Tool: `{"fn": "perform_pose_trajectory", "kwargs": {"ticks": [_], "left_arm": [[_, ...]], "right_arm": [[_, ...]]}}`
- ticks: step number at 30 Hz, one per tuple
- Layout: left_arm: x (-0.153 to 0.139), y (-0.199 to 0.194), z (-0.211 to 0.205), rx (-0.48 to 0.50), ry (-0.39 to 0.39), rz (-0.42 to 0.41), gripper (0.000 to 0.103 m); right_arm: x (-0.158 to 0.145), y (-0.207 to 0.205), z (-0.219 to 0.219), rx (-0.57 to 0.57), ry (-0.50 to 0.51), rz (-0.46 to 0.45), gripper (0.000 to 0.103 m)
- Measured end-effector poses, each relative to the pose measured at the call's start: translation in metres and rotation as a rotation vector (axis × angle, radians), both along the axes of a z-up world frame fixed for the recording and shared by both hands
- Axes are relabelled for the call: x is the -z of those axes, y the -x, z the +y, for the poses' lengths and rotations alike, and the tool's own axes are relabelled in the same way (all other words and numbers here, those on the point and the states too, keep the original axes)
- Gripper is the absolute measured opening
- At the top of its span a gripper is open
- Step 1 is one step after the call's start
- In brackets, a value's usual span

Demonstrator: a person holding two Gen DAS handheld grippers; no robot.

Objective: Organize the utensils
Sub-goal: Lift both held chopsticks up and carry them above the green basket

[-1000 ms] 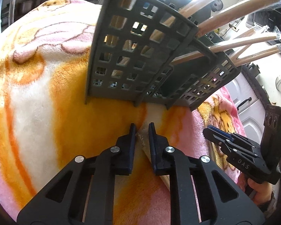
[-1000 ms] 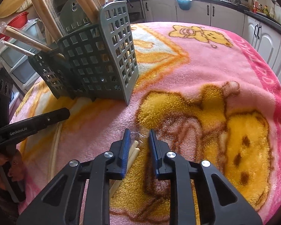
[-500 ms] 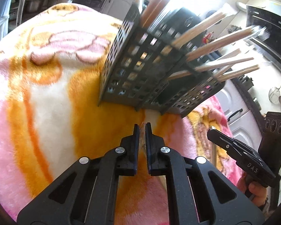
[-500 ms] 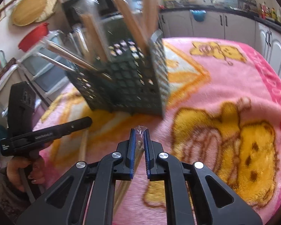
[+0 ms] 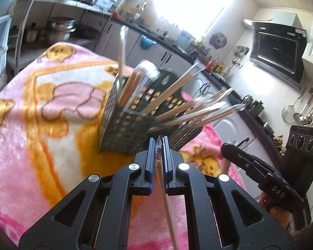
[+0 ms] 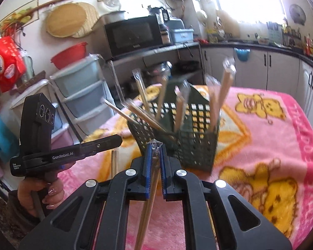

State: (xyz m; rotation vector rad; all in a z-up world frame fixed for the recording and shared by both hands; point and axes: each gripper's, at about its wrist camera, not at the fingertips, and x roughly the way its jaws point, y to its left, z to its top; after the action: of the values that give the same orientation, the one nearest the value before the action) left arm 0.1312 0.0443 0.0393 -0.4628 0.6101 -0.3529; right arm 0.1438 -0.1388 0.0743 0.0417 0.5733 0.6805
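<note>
Both grippers [image 5: 158, 145] [image 6: 154, 152] clamp wrapped chopsticks [image 6: 148, 204] (pale wood).

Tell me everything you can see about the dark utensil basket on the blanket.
The basket is dark grey-green plastic by its look, its walls a grid of square holes, with a taller back panel carrying a hanging cutout and a lower section at one side. It stands upright on the pink and orange blanket, ahead of both grippers and touching neither. Many chopsticks in clear wrappers stand in it, some upright, others leaning out over the lower side. Motion blur hides finer detail.
</note>
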Motion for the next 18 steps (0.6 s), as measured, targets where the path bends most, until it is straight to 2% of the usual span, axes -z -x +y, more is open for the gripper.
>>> {"fn": "perform_pose_trajectory", "kwargs": {"ticks": [18], "left_arm": [[-0.084,0.014,-0.017,0.041,0.008,-0.235,0.004]], "right_arm": [[-0.057,0.02,-0.004,-0.016,-0.056,-0.168,0.007]]}}
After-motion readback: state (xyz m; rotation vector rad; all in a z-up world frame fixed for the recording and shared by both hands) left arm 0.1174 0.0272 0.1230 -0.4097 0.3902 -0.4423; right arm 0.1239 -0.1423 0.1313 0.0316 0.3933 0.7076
